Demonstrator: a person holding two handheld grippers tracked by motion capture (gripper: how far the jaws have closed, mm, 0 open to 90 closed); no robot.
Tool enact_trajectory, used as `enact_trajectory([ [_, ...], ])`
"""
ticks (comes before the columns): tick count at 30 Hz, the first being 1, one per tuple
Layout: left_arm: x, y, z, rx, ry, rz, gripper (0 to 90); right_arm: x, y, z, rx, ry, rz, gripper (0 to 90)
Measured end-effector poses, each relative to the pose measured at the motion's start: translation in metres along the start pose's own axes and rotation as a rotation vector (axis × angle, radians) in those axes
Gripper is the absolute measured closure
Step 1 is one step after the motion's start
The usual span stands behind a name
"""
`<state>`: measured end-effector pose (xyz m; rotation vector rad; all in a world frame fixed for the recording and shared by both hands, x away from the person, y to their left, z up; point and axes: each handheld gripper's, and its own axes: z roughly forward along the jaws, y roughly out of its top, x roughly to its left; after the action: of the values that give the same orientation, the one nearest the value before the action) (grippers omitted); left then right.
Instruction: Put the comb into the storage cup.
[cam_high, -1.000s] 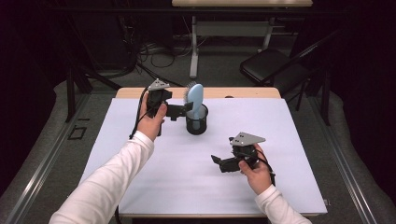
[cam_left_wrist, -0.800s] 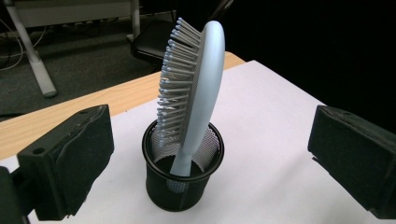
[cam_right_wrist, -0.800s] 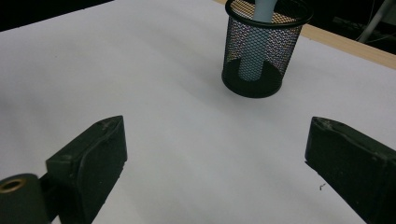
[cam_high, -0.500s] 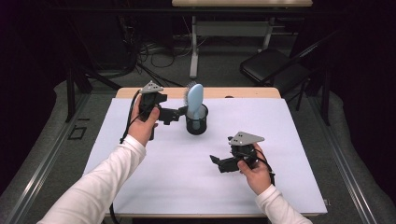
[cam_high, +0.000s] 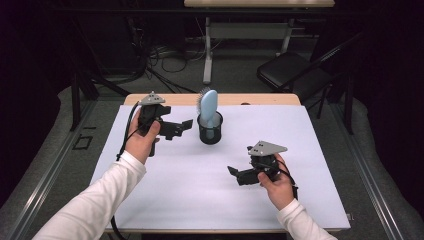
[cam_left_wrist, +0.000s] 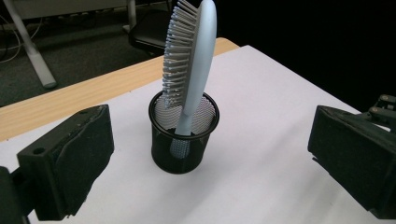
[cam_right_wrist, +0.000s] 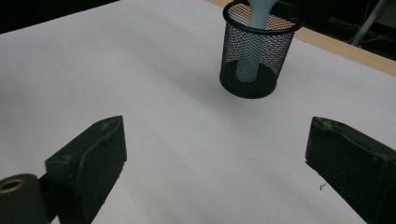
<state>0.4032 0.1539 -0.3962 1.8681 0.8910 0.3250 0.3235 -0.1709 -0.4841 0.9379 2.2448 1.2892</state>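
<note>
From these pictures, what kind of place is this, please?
Probably a lab or workshop set up for recording, not a home. A table with a white cover stands on grey carpet, cables lie behind it near a folding chair, and a hairbrush stands in a mesh cup.

My fingers (cam_left_wrist: 65, 168) are matte black on both tools, each tool topped with a grey three-cornered plate (cam_high: 268, 148), and my sleeves (cam_high: 95, 210) are white. The hairbrush (cam_left_wrist: 194, 65) is pale blue-grey with rows of lighter grey bristles, standing in a black wire-mesh cup (cam_left_wrist: 183, 140) whose weave shows a fine grid pattern. The worktop (cam_high: 200, 195) is white sheet over light wood, which shows as a tan strip along the far edge.
</note>
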Motion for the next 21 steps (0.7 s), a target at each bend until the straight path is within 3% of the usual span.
enact_trajectory([
  [21,0.005,-0.03,-0.036,-0.021,-0.006,-0.03,0.6,-0.002,-0.001,-0.023,-0.014,-0.025,0.013,4.8],
])
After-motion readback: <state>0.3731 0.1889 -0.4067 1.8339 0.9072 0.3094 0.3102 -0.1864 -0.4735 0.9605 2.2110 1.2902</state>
